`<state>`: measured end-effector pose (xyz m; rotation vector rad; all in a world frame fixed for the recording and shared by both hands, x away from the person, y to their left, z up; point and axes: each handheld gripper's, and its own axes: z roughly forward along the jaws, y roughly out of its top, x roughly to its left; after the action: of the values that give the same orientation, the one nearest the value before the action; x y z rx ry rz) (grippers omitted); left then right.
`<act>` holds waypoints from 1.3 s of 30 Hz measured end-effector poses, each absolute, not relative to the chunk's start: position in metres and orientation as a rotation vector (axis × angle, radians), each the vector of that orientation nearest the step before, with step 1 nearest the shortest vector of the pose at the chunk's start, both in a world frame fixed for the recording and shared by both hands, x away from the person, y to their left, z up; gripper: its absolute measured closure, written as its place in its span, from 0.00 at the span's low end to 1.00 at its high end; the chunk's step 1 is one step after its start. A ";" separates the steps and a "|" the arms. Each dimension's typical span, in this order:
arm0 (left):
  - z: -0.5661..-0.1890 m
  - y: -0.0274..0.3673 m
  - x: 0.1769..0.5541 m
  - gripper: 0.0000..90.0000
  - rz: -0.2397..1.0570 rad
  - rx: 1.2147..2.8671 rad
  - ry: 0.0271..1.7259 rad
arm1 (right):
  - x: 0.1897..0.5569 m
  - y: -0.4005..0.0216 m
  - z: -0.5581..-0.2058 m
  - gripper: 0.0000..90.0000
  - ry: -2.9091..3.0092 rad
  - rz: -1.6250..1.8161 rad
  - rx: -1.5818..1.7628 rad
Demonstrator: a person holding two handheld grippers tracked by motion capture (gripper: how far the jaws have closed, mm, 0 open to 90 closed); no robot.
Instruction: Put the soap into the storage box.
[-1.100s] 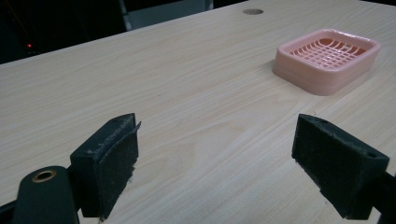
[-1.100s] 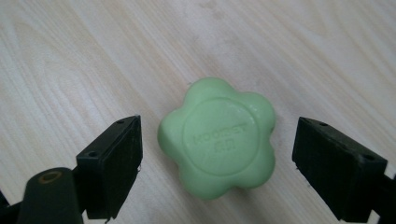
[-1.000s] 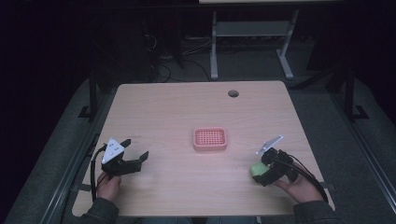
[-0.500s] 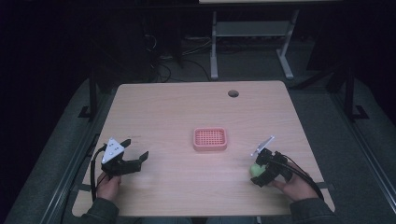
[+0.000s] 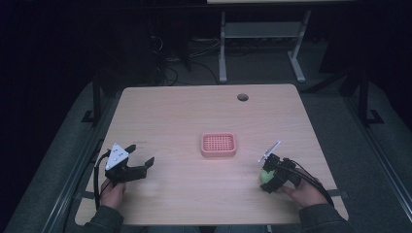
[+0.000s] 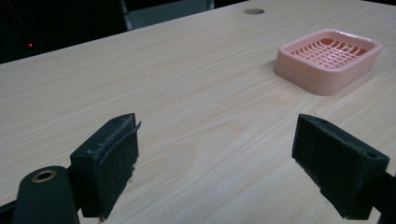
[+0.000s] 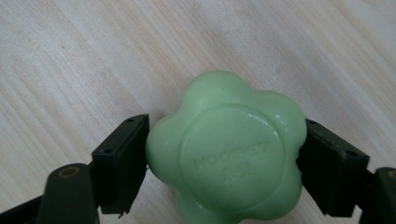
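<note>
A green flower-shaped soap (image 7: 229,154) sits between the two black jaws of my right gripper (image 7: 224,163), which is shut on it just above the wood. From above, the same soap (image 5: 266,176) shows as a small green lump at the right gripper (image 5: 270,178), near the table's front right. A pink slatted soap dish (image 5: 218,144) lies at the table's middle, empty; it also appears as the pink dish (image 6: 328,59) at the upper right of the left gripper view. My left gripper (image 5: 141,162) rests at the front left, open, its pads (image 6: 109,161) wide apart over bare wood.
The light wooden table (image 5: 184,116) has a round cable hole (image 5: 242,97) near its far edge. Beyond the table stands a grey metal frame (image 5: 260,34) in a dark room. A person's hands and sleeves come in at the bottom edge.
My right gripper with the green soap has shifted slightly left and toward the front edge. The left gripper has stayed where it was.
</note>
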<state>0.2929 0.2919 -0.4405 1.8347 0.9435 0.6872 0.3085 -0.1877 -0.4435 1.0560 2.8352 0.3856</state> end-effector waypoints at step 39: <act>-0.440 0.291 0.293 0.16 0.685 1.835 0.938 | 0.311 -0.186 -0.440 0.29 2.854 0.382 0.983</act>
<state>0.2927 0.2911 -0.4404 1.8349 0.9383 0.6853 0.3106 -0.1859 -0.4397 0.9833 2.8545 0.3820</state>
